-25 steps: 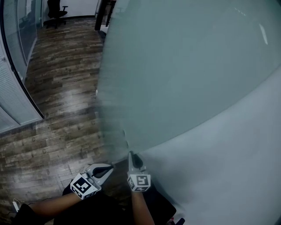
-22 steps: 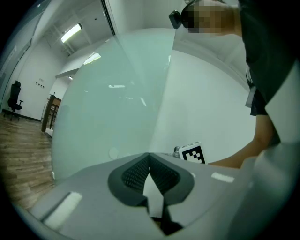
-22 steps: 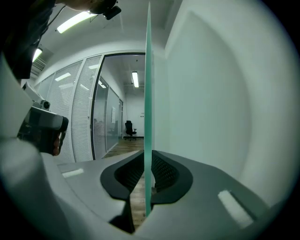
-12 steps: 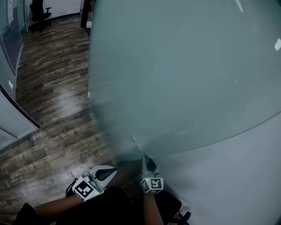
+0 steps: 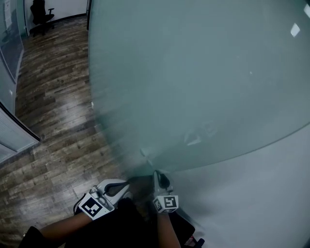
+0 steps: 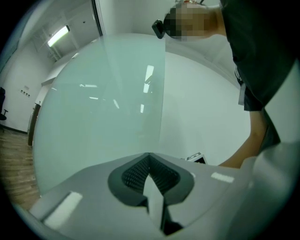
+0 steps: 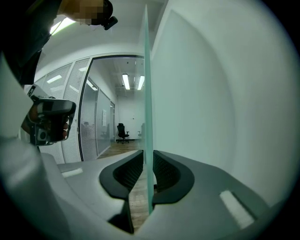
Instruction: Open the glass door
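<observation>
Glass door (image 5: 193, 72) upright, edge-on to you, swung farther left; your right tongs (image 7: 148, 159) loosely straddle its edge, left tongs (image 6: 150, 161) pressed together.

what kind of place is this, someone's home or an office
Most likely an office. A tall frosted glass door opens onto a corridor with a wood-look plank floor. Glass partitions with blinds line the corridor, and a wheeled office chair stands at its far end.

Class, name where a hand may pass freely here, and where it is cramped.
Free: the wood floor between the glass door edge and the left partition, back to the office chair. Cramped: the door edge, between the jaws of the right gripper, white wall beside it.
</observation>
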Available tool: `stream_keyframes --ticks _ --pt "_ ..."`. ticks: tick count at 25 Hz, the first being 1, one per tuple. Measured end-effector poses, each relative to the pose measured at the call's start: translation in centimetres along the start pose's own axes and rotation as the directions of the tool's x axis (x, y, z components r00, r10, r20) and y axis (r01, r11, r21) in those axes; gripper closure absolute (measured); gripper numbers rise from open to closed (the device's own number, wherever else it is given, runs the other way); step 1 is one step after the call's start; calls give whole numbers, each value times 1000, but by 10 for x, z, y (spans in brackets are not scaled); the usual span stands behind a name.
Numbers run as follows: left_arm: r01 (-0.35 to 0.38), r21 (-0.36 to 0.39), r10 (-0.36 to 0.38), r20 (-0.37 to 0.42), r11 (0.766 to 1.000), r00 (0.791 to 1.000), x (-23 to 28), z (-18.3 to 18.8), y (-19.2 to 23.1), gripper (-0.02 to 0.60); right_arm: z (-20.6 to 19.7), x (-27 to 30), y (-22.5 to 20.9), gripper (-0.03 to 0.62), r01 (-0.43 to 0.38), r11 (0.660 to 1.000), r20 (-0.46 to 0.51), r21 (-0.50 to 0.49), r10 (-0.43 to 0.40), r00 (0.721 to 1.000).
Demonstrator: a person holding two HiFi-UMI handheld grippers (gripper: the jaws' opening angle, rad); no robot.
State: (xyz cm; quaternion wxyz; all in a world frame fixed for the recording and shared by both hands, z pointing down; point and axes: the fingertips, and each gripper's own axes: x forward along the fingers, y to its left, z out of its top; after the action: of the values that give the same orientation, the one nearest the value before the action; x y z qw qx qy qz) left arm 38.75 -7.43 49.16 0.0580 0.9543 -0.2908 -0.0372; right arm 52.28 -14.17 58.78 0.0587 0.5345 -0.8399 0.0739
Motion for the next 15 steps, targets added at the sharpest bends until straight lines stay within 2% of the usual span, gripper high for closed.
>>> stream_keyframes --ticks 5,8,12,15 --pt "-120 69 120 -6 990 993 11 6 14 581 9 -1 -7 530 -46 999 14 -22 47 999" --pt "-187 49 187 2 981 982 15 -1 20 581 11 4 -14 530 -65 998 23 -22 65 998" --pt "-238 -3 238 -5 971 971 19 -7 19 581 18 5 -26 528 -56 998 37 -28 57 998" --pt "-260 31 261 -30 965 965 22 -17 16 581 17 9 -33 526 -52 998 64 -19 53 997"
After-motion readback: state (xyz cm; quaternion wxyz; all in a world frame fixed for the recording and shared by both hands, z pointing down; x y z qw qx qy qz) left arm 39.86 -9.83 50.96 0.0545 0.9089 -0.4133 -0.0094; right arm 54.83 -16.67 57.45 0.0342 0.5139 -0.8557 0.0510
